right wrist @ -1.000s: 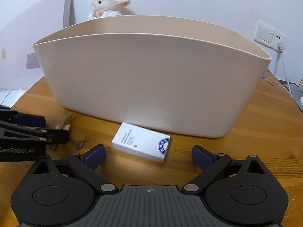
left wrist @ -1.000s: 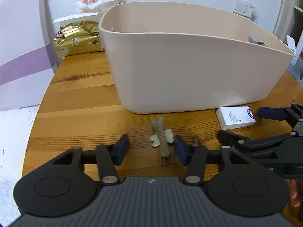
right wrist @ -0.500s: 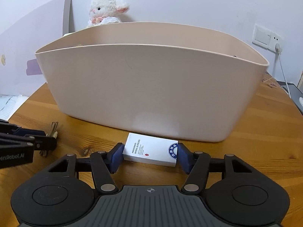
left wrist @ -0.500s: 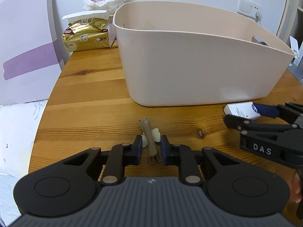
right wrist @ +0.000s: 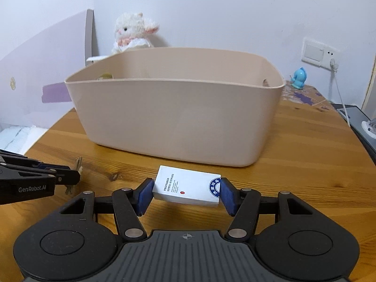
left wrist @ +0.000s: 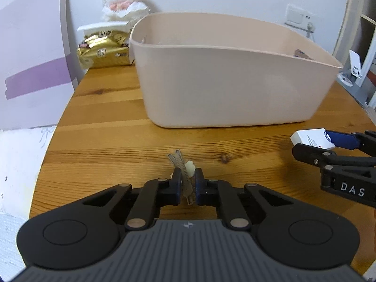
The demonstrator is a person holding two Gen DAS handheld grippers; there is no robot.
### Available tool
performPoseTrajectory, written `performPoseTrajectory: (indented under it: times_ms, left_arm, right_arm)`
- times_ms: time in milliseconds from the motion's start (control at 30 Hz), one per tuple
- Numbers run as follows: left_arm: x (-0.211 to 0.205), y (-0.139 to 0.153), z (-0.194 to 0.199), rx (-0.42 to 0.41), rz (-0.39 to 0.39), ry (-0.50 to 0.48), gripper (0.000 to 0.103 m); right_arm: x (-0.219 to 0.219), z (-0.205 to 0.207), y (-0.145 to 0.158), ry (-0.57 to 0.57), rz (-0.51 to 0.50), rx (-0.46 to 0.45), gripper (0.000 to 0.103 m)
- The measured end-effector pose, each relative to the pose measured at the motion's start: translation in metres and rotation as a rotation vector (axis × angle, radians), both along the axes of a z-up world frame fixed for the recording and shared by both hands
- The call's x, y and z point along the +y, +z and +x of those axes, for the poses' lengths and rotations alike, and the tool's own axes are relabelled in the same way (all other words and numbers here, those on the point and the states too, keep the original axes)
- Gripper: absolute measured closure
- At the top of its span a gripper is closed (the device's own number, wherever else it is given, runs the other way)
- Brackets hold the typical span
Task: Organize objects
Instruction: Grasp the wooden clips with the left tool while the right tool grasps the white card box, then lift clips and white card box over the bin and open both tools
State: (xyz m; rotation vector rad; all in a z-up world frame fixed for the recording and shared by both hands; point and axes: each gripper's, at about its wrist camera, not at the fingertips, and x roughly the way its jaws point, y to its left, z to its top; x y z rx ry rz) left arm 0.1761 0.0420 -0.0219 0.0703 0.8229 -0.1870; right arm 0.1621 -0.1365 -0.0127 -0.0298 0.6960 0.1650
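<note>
Both grabbers have something right now. The left gripper (left wrist: 188, 183) is pinched nearly shut on a skinny beige hair clip (left wrist: 184, 171), low centre of its view, with most of the clip poking out past the pads. The right gripper (right wrist: 186, 191) is about half open, its blue pads (right wrist: 143, 193) pressed on the short ends of a white box (right wrist: 186, 186) — looks like hotel supplies from the print. Both items seem just off the wooden table (right wrist: 305, 155), though I can't swear to it.

The beige bin (right wrist: 174, 119) fills the middle of both views, presumably where this stuff goes.

What worries me: the clip is thin and held near one end, so it could swivel or slip out on the way up. And that bin wall is tall — come in too low and the box clips the rim and gets knocked loose. The two grippers are also pretty near each other, so they might bump.
</note>
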Motion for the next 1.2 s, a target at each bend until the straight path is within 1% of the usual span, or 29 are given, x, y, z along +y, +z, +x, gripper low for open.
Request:
performPoseTrajectory:
  times_ms: [267,500,633,800,900,1067,1200]
  left_arm:
    - [-0.012,0.028,-0.032,-0.071,0.024,-0.016,0.091]
    - [-0.021,0.057,-0.055,-0.156,0.031,-0.023,0.091]
    - [-0.028,0.075,-0.058,-0.206,0.033,-0.036,0.091]
    - [-0.039,0.094,-0.047,-0.247,0.043,-0.051,0.091]
    - [-0.044,0.102,-0.034,-0.262,0.049,-0.054,0.091]
    - [-0.05,0.107,0.0,-0.262,0.053,-0.042,0.091]
    - [-0.054,0.105,0.033,-0.249,0.056,-0.033,0.091]
  right_arm:
    - [-0.016,-0.036,0.023,0.009,0.042,-0.055,0.046]
    - [-0.031,-0.059,0.053,0.026,0.075,-0.133,0.046]
    - [-0.039,-0.063,0.071,0.03,0.092,-0.18,0.046]
    - [-0.047,-0.059,0.09,0.032,0.107,-0.229,0.046]
    - [-0.051,-0.05,0.099,0.03,0.113,-0.253,0.046]
    - [-0.054,-0.024,0.11,0.021,0.12,-0.274,0.046]
    - [-0.051,0.004,0.115,0.015,0.1,-0.282,0.046]
